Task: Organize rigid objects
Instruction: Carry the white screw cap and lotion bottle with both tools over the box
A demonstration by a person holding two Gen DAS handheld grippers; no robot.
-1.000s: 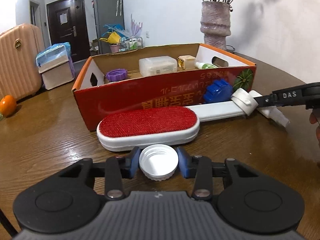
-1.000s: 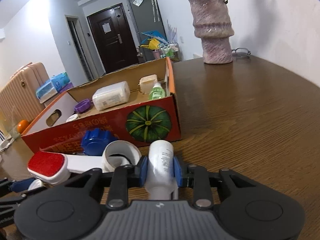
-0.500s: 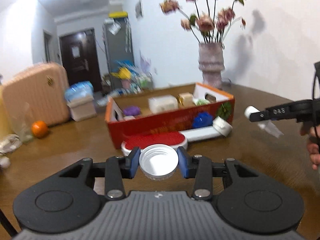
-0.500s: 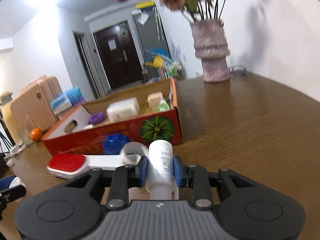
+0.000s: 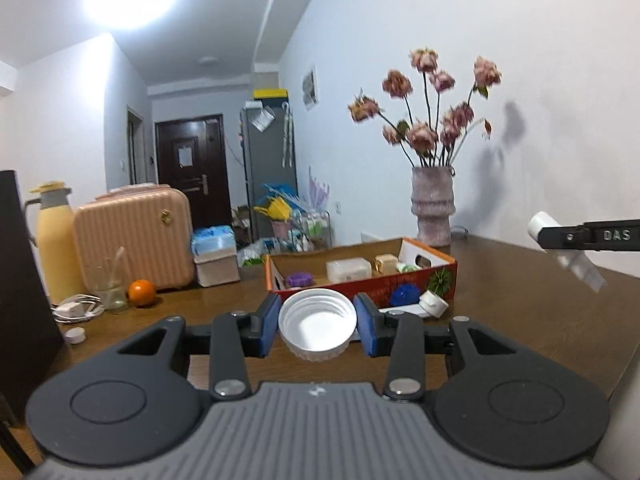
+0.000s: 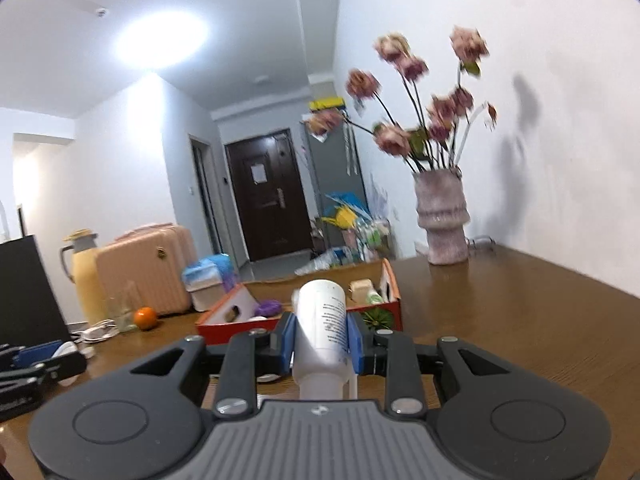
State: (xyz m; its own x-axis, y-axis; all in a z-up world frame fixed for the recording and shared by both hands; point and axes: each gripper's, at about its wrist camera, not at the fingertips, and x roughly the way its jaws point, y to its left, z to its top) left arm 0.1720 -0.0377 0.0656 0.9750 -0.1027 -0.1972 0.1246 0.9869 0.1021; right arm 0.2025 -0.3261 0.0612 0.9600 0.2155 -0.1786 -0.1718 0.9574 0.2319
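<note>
My left gripper is shut on a white screw cap, held in the air well back from the red cardboard box. My right gripper is shut on a white spray bottle, also lifted above the table; this bottle shows at the right of the left wrist view. The box holds a clear plastic case, a purple lid and small bottles. A blue cap and a white lint brush handle lie in front of the box.
A vase of dried flowers stands behind the box on the brown table. An orange, a glass, a yellow thermos and a charger cable sit at the left. A pink suitcase stands beyond.
Both grippers have risen and pulled back from the box, carrying the cap and the spray bottle. The box and lint brush now look small and far away.
</note>
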